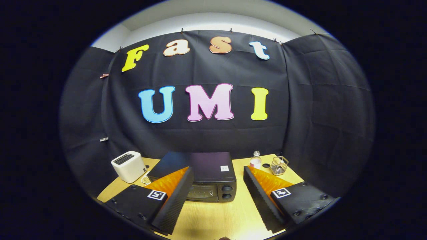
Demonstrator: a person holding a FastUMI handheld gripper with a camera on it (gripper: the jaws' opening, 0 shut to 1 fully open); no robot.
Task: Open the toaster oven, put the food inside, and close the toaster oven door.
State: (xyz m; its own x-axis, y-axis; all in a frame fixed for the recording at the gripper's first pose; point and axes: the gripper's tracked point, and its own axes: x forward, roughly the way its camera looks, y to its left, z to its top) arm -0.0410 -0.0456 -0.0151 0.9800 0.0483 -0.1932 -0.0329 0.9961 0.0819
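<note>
The tool has its fingers spread wide apart, holding nothing, above the near edge of the counter. The oven sits toward the counter's far edge, between and beyond the fingers, its door apparently closed. The left finger hides part of its front; two knobs show at the right of the front. It looks like a rigid metal box, heavy enough to stay put, so I judge the door needs a firm pull at its top edge or handle, which I cannot make out here. No food is clearly visible. A small white label sits on the oven's top, too small to read. At the far left corner stands a white toaster; near the far right corner are a bottle and a wire basket.
</note>
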